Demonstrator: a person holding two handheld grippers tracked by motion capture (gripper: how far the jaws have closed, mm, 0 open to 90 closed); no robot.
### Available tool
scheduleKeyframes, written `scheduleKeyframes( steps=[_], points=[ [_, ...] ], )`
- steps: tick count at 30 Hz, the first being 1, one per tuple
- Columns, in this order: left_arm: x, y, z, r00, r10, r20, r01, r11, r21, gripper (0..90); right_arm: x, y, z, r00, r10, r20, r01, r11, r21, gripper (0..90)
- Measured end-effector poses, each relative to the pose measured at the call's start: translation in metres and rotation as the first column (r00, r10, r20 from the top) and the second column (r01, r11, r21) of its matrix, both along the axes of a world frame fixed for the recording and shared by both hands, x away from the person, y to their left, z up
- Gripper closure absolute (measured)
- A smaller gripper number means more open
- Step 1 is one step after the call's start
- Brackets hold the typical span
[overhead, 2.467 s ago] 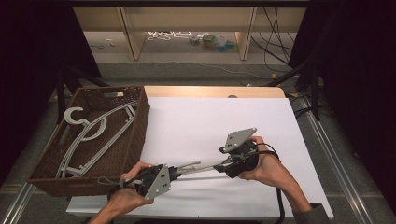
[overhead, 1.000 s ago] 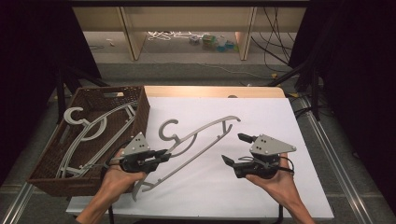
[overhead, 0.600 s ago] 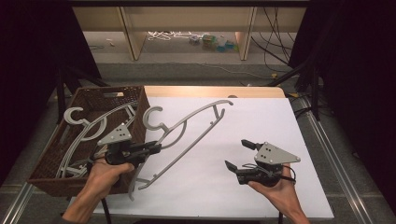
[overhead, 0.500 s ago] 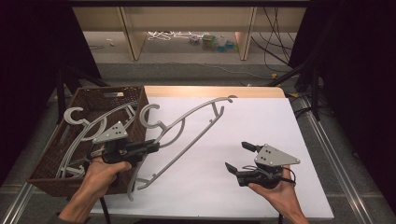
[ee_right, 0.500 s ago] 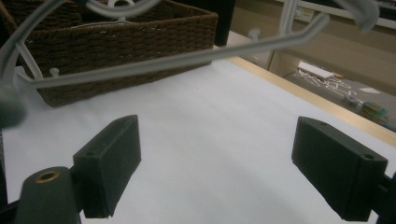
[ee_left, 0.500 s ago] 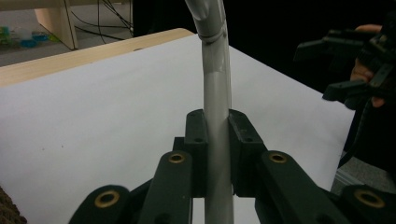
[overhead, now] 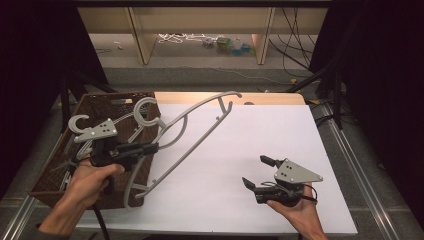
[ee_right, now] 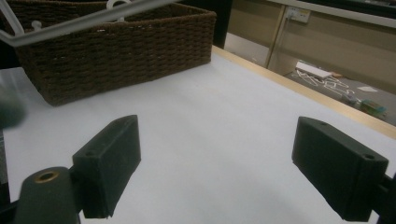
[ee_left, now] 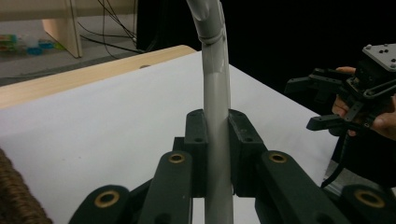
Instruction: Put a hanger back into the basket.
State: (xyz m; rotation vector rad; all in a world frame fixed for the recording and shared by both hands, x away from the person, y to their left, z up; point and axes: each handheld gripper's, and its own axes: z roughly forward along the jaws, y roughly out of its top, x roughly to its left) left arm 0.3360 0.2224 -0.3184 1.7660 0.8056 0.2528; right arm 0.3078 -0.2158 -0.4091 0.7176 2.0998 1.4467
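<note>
High view: left gripper (overhead: 150, 148) clamped on grey hanger (overhead: 192, 130), lifted aslant over table (overhead: 280, 135) beside basket (overhead: 107, 102); right gripper (overhead: 257, 172) open, empty.
Left gripper view: jaws pinch hanger (ee_left: 215, 93) bar.
Right gripper view: jaws wide apart over table (ee_right: 224, 135), basket (ee_right: 121, 42) beyond.

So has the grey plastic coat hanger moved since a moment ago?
Yes. The grey plastic coat hanger has swung left, its hook now over the brown wicker basket, clamped in the left gripper.

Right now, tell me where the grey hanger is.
In the high view the grey hanger is lifted at the table's left, clamped in the left hand-held gripper, its hook beside the wicker basket.
</note>
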Motion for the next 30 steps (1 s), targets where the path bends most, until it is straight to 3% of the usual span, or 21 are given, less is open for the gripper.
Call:
scheduleKeyframes(
  steps=[5,6,8,14,30],
  points=[
    [0.0,0.015,0.013,0.9994,0.035,-0.006,-0.035,0.9993,-0.011,79.7,-0.001,-0.002,-0.001,0.9999,0.001,-0.015,-0.001,1.0,-0.003,16.4],
    [0.002,0.02,0.015,0.9993,0.035,0.014,-0.035,0.9994,0.001,79.6,-0.001,-0.002,-0.001,0.9998,0.003,-0.017,-0.003,1.0,-0.008,16.4],
    [0.003,0.026,0.018,0.9985,0.052,0.014,-0.052,0.9986,-0.001,79.6,-0.002,-0.002,-0.002,0.9998,0.003,-0.018,-0.003,0.9999,-0.01,16.4],
    [0.011,0.049,0.026,0.9929,0.117,0.017,-0.117,0.993,-0.014,79.6,-0.003,-0.002,-0.003,0.9999,-0.003,-0.015,0.003,1.0,-0.004,16.4],
    [0.037,0.102,0.031,0.9626,0.269,0.029,-0.27,0.9629,0.009,79.6,-0.003,-0.004,-0.004,0.9998,0.0,-0.02,0.0,1.0,-0.009,16.5]
  ],
)
